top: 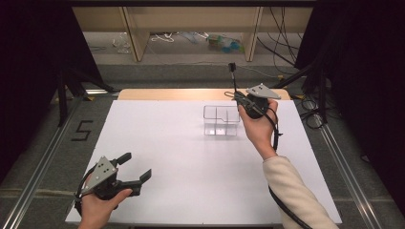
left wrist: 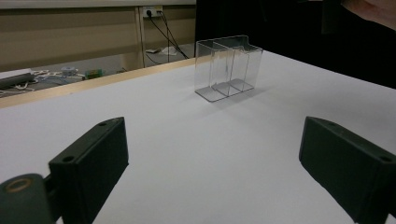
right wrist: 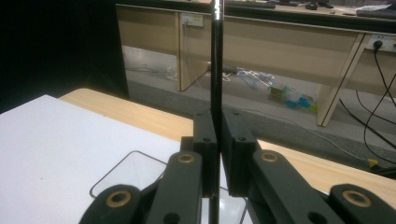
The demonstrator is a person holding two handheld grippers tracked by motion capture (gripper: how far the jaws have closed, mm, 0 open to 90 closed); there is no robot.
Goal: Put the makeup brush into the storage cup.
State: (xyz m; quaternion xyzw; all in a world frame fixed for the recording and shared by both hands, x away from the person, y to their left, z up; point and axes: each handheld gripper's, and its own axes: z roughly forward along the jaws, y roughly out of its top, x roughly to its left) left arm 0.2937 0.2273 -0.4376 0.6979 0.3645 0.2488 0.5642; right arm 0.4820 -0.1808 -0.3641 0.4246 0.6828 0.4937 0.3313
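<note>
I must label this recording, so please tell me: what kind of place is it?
Probably a lab recording station: a white table framed by black curtains, metal floor rails, and loose cables near the wooden benches behind.

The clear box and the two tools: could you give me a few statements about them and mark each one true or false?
1. The right tool is shut on a thin black rod. True.
2. The left tool grips the clear box. False: its jaws are open with nothing between them, far from the box.
3. The box stands on the white table. True.
4. The box is full of rods. False: its compartments look empty.
5. The rod lies flat on the table. False: it is held upright above the box.
</note>
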